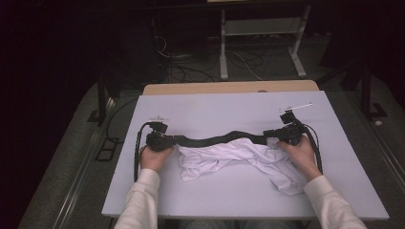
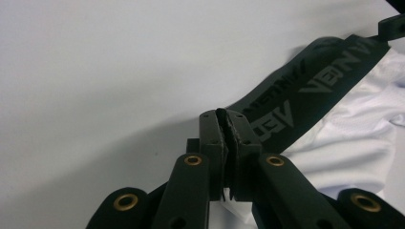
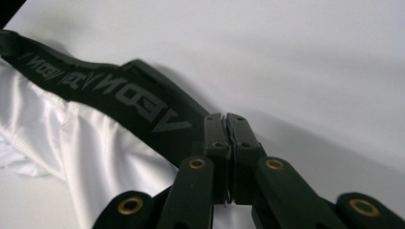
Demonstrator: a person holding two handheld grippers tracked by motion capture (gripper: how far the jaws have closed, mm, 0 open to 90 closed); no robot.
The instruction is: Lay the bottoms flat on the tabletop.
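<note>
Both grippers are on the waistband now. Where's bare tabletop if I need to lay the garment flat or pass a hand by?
The far half of the table, beyond the black waistband, is bare edge to edge. A bare strip runs along the near edge below the white garment, wider at the near left corner. It is crowded mid-table, where the left gripper and right gripper pinch the waistband ends.

Left claw (image 2: 228,125) clamped on black waistband (image 2: 305,90), white garment (image 2: 353,143) beside.

Garment (image 1: 239,157) on table (image 1: 215,107), between 2 tongs.
</note>
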